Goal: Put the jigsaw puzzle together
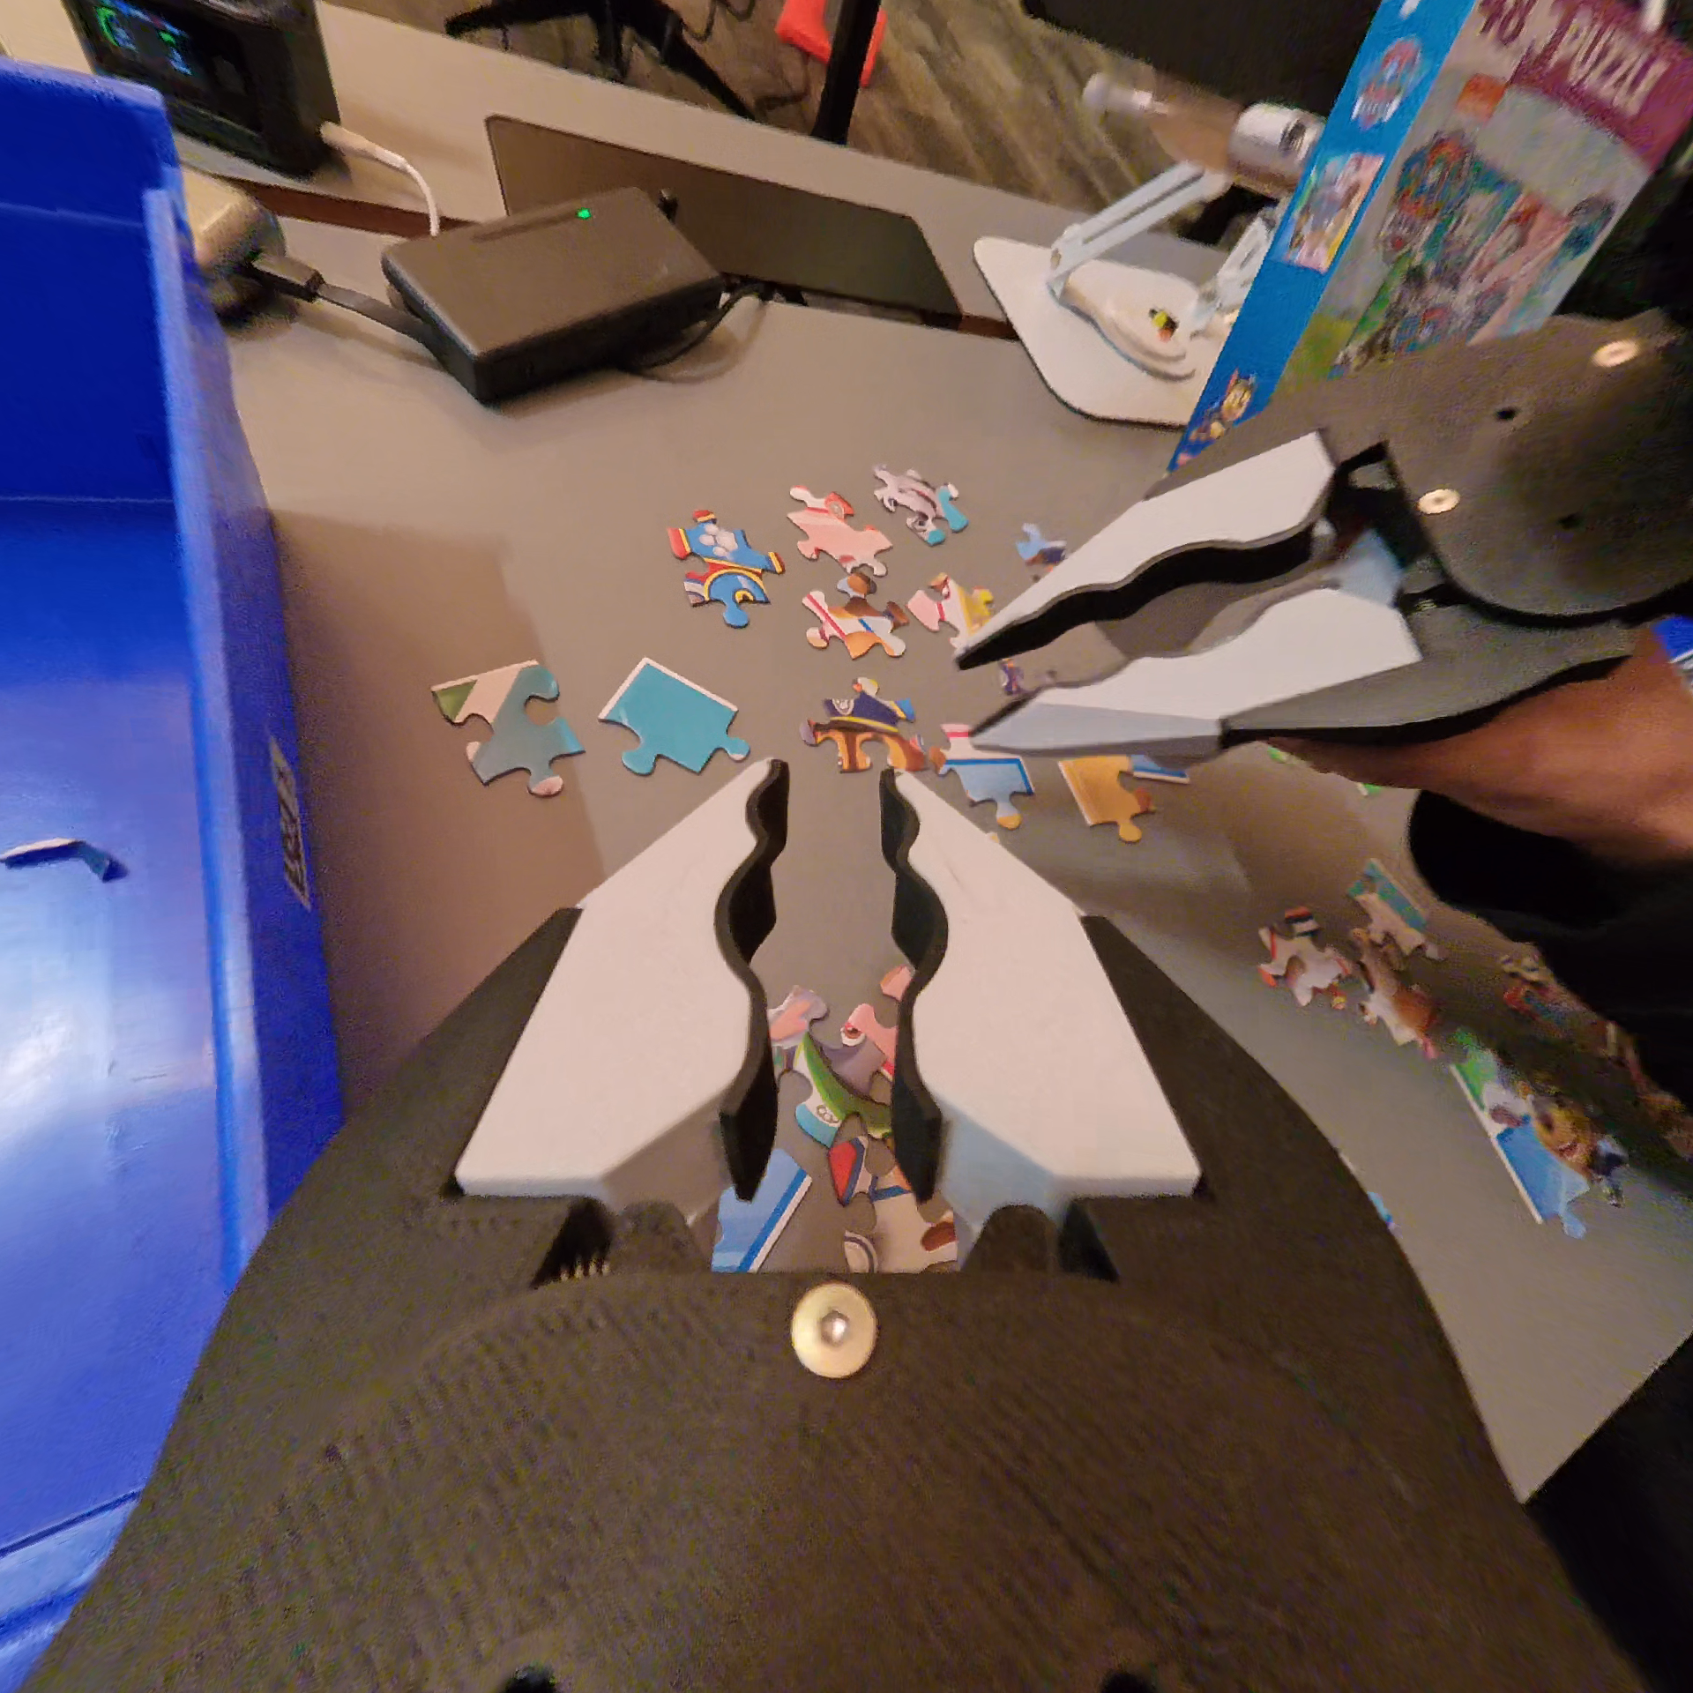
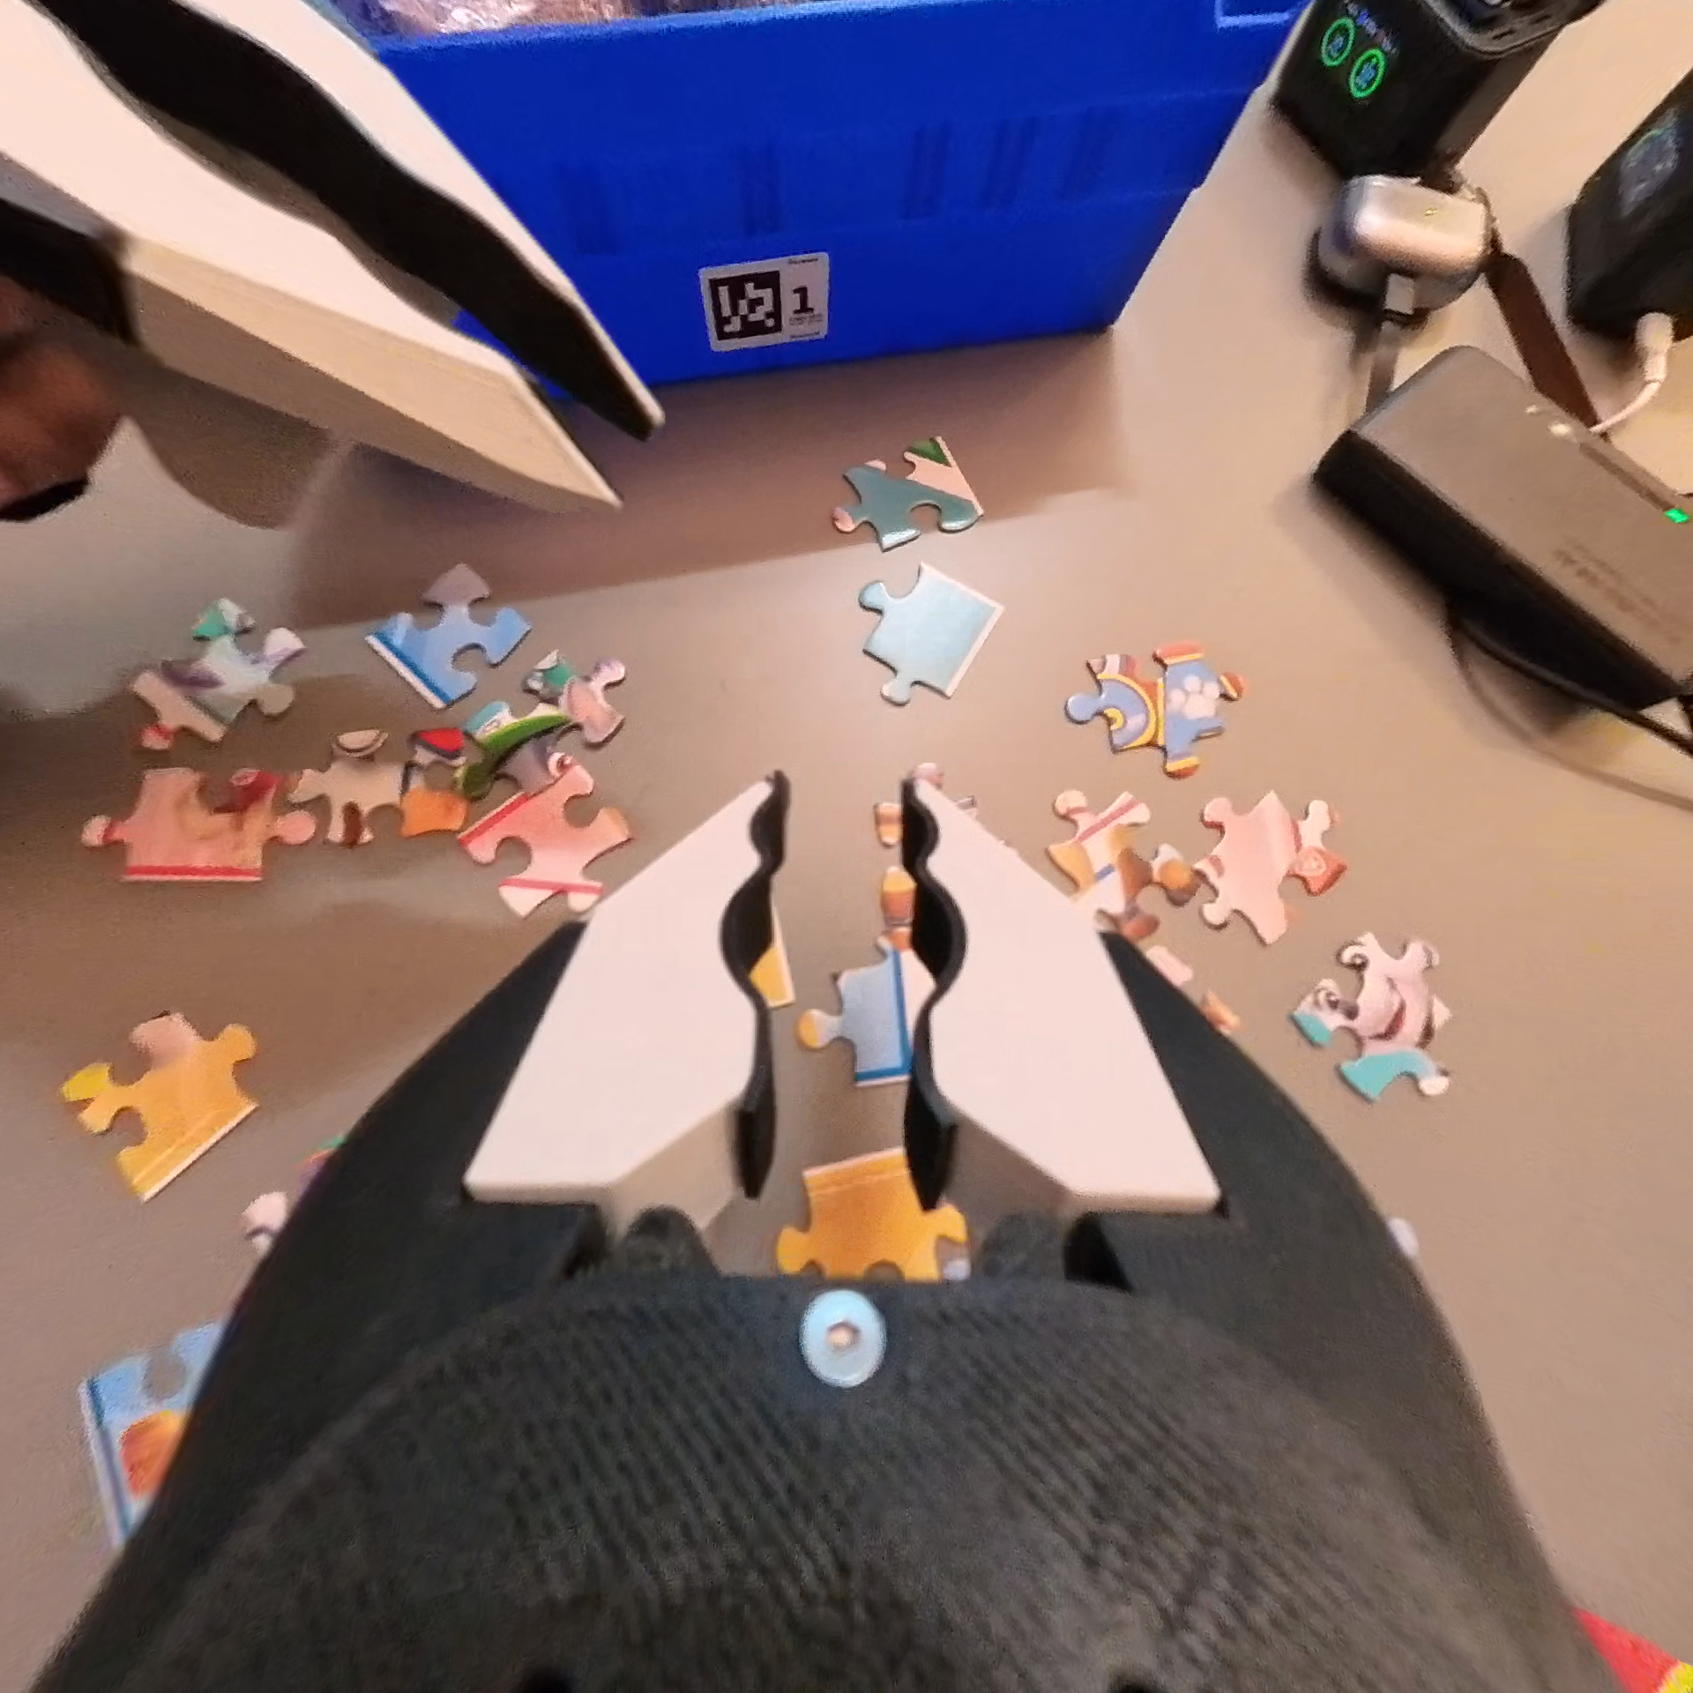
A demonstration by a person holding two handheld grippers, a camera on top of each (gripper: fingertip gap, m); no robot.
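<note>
Both tools hang over the grey table [image 1: 568, 458], each with its fingers a little apart and nothing between them. The left tool [image 1: 832, 774] is above bare table, a teal piece [image 1: 673, 713] at its 10 o'clock and the blue bin [image 1: 119, 641] at 9. The right tool [image 2: 843, 788] hovers nearest a purple-and-orange piece [image 1: 866, 728], with scattered pieces [image 2: 540, 838] around.

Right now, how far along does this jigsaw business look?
Barely started. Loose cardboard jigsaw pieces lie scattered, unjoined, across the grey table, though a few near its edge may be joined. Both the left gripper and right gripper hover open, holding nothing. The blue plastic bin stands beside them.
</note>
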